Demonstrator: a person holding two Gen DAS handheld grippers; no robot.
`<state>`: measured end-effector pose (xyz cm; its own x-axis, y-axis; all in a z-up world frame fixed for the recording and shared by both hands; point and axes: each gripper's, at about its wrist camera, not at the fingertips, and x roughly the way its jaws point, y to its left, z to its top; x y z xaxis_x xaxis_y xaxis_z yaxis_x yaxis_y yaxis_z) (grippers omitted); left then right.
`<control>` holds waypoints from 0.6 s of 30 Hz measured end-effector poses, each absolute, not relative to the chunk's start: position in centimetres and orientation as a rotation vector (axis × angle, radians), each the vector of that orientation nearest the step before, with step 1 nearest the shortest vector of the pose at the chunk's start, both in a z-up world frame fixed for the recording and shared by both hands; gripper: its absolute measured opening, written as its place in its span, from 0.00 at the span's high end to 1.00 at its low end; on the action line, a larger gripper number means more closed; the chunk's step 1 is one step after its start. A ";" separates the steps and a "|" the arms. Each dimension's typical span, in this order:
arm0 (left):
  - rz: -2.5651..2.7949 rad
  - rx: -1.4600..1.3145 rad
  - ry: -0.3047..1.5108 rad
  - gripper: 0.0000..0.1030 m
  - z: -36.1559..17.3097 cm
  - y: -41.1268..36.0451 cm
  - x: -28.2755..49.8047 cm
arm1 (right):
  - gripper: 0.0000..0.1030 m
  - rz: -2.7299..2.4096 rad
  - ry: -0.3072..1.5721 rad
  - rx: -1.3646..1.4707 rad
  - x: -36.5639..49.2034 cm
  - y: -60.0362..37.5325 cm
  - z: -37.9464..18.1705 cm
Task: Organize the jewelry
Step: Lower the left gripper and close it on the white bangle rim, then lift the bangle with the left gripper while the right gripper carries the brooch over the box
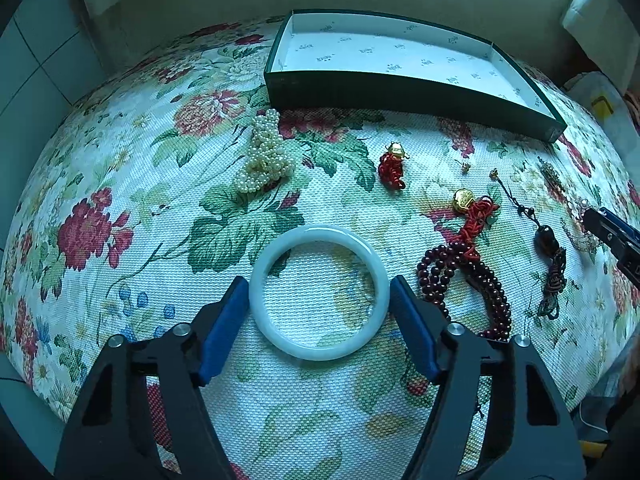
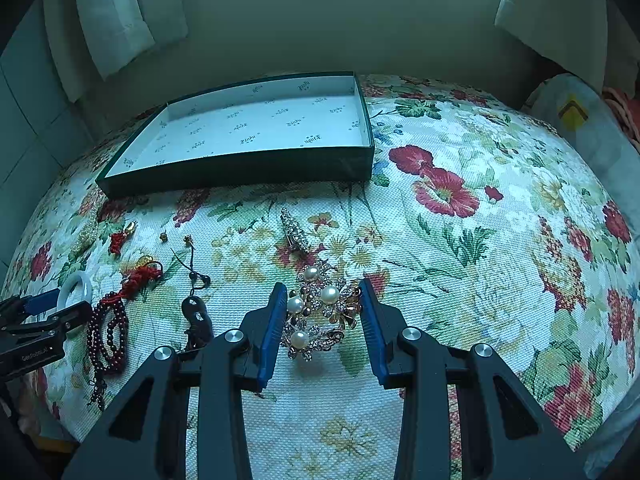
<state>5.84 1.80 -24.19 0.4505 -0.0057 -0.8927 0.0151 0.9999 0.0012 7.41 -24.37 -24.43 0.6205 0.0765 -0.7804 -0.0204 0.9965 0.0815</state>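
A pale jade bangle [image 1: 319,292] lies flat on the floral cloth between the two blue pads of my left gripper [image 1: 319,298]; the pads stand right at its sides and I cannot tell if they press it. My right gripper [image 2: 323,312] straddles a gold brooch with pearls [image 2: 320,314], jaws apart, the pads close to its edges. A dark green box with a white printed lining [image 1: 404,94], [image 2: 240,168] stands open and empty at the back of the table.
On the cloth lie a pearl strand heap [image 1: 266,154], a small red knot charm [image 1: 393,168], dark red bead strings with a red tassel and gold charm [image 1: 472,256], a black cord pendant [image 1: 547,240], a rhinestone clip [image 2: 293,232] and two tiny earrings [image 2: 163,236].
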 end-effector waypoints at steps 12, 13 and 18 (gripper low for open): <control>-0.027 0.013 1.071 0.32 -23.0 1.3 5.3 | 0.64 0.069 0.891 0.075 7.2 -24.2 -23.9; -0.027 0.015 1.065 0.32 -22.7 1.3 5.3 | 0.64 0.070 0.888 0.079 7.2 -24.2 -23.7; -0.032 0.016 1.033 0.32 -21.4 1.0 5.8 | 0.64 0.075 0.864 0.085 7.1 -24.2 -22.5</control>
